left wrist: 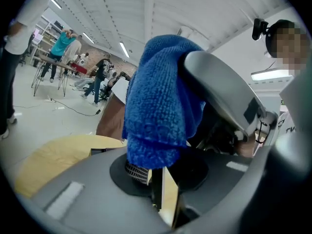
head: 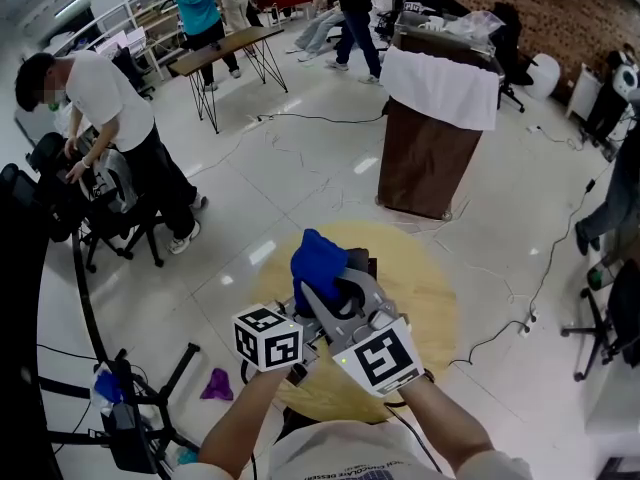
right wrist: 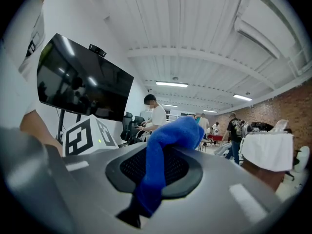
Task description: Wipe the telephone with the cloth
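Right claw [right wrist: 134, 211] is clamped shut on a corner of the blue cloth [right wrist: 163, 155]. The loose rest of the cloth stands up in a soft hump over the tips, so the wiping face is a rounded fold, not a flat sheet. Left claw [left wrist: 158, 191] sits close beside it, the two crossing above the round wooden table [head: 425, 288]. Its jaws stand a narrow way apart with a thin dark edge in the gap, and I cannot tell whether they pinch that edge, since the cloth hangs right in front of them. A dark shape just beside the cloth in the head view is, I judge, the telephone [head: 360, 266], mostly covered by the claws; the left claw may have hold of a part of it. To wipe well, the fold should be laid on the telephone first and only then dragged, in long strokes along its length. The press should be enough to flatten the hump, but not so much that the hard grey tips come through and scrape. The left claw is best held steady as a brace against each stroke. The pinch on the cloth is small, so a pull against a raised edge could tug it free; lighter passes there are safer.
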### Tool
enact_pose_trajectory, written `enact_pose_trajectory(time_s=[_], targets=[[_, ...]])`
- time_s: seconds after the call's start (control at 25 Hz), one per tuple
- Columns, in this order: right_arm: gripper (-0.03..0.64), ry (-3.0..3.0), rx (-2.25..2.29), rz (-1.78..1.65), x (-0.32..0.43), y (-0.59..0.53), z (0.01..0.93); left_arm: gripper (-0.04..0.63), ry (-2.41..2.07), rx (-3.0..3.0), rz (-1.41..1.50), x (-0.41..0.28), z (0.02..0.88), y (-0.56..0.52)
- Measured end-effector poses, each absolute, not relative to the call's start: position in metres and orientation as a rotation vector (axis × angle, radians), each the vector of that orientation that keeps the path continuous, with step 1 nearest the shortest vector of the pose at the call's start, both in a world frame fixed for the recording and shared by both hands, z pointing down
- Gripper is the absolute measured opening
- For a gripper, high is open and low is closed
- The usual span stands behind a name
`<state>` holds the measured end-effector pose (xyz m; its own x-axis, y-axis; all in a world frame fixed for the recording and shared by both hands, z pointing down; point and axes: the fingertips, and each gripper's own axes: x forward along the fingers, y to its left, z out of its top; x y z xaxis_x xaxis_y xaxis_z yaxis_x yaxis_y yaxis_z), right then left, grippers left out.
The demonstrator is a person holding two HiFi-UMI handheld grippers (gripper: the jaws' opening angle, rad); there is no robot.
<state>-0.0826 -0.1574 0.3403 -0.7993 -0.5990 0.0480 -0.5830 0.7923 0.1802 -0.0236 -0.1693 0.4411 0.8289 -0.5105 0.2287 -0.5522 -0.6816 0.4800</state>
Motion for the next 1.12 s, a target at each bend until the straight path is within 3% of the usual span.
enact_pose_trajectory(time_s=[1.12], targets=[[0.061,-2.864,1.078,-0.371,-0.064,-0.198,0.3,0.064,-0.756,2.467,0.112,-0.02,0.447,-0.164]])
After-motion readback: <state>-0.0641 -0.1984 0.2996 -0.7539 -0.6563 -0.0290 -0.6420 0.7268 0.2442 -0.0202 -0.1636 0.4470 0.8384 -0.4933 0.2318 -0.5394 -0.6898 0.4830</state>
